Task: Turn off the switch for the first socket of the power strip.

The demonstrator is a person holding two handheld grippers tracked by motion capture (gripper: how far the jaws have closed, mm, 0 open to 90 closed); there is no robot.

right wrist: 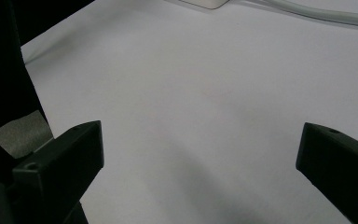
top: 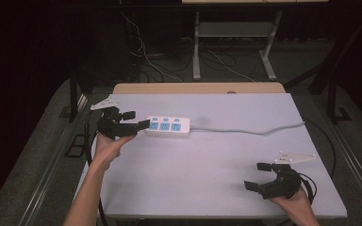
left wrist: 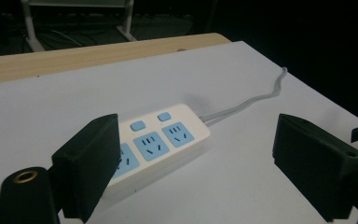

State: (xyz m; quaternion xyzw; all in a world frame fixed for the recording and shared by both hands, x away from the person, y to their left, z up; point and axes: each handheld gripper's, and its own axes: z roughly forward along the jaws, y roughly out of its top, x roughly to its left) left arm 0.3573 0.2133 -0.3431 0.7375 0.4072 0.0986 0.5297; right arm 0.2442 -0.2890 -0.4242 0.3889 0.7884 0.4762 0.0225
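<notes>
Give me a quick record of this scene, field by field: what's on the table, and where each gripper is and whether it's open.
table: white top, wooden strip along the far edge
power strip: white with blue sockets, far left part of the table
cord: grey, runs from the strip to the right edge
left gripper: open, one jaw at the strip's left end, not closed on it
right gripper: open, over bare table, near right

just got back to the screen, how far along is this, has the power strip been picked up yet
Not yet. The power strip lies flat on the table, its cord trailing right. In hand: the left gripper is open at the strip's left end, one jaw over it, nothing gripped. The right gripper waits open near the front edge. Closing on the strip remains.
</notes>
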